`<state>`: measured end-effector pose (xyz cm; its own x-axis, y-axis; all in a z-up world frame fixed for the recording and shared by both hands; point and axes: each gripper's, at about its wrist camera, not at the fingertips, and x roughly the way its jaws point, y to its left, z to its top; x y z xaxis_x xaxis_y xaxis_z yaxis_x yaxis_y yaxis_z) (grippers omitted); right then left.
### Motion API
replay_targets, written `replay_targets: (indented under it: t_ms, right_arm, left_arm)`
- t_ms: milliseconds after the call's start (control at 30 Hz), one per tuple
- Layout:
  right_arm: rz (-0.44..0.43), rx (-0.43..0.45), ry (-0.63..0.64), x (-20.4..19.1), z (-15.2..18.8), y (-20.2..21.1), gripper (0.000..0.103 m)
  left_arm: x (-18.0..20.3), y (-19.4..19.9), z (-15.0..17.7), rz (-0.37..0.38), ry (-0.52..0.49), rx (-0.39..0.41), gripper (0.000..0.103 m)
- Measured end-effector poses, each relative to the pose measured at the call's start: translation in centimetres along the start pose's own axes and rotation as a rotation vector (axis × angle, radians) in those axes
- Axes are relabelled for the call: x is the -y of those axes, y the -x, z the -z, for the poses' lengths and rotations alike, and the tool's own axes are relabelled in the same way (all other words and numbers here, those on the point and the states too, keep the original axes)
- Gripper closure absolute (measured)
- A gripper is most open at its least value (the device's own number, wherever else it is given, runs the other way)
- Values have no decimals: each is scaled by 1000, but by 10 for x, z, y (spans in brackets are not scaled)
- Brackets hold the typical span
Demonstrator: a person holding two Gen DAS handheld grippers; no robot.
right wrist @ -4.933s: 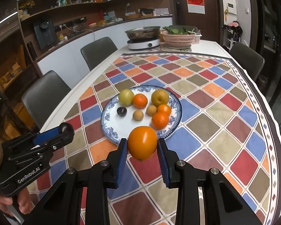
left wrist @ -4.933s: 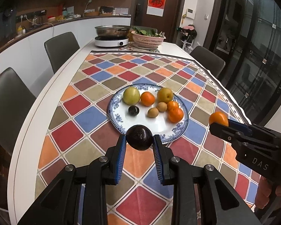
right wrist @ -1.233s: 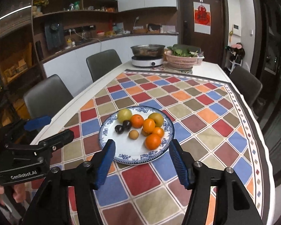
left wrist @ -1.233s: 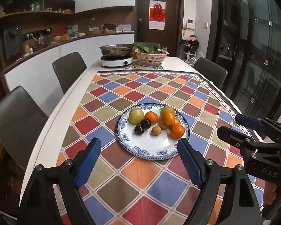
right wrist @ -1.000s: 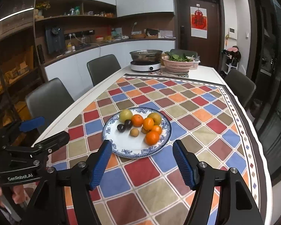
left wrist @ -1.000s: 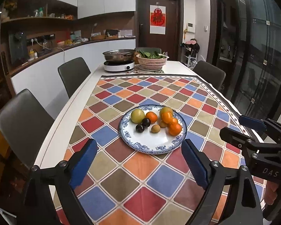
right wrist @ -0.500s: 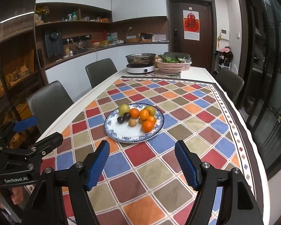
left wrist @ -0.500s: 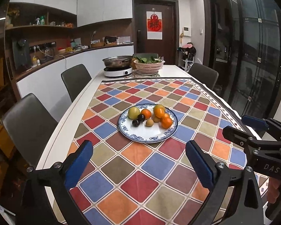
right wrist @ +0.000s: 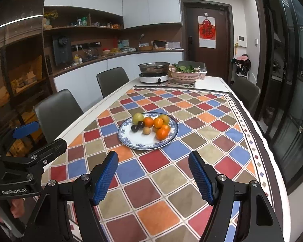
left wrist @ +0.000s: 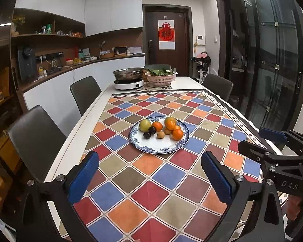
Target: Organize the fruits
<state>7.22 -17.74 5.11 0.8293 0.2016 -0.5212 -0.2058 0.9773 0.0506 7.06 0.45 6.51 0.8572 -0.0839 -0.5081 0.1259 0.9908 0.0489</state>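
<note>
A blue-and-white plate [left wrist: 151, 147] [right wrist: 135, 141] sits mid-table on the checkered cloth. It holds several fruits: a yellow-green apple [left wrist: 145, 125], oranges [left wrist: 177, 134] [right wrist: 161, 133], two dark plums [left wrist: 147, 135] [right wrist: 134, 128] and small brown fruits [left wrist: 161, 134]. My left gripper [left wrist: 150, 176] is open and empty, held well back above the near part of the table. My right gripper [right wrist: 153, 174] is open and empty too, beside it. Each gripper shows at the edge of the other's view.
At the far end stand an induction cooker with a pan [left wrist: 128, 76] and a pink basket of greens [left wrist: 160, 78]. Grey chairs line the left side [left wrist: 36, 139] and one stands at far right [left wrist: 218, 84]. Glass doors are on the right.
Both grippers have let go of their fruit, the plum and orange now lie on the plate. Both have opened wide and pulled back and up away from the plate.
</note>
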Motion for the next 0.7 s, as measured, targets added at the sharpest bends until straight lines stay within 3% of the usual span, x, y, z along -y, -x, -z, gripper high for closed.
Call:
replay_targets:
  t_ms: [700]
  right_arm:
    - [-8,-7,-7,-2,9,5,31]
  left_arm:
    - [6,10,7,7,5,11,0]
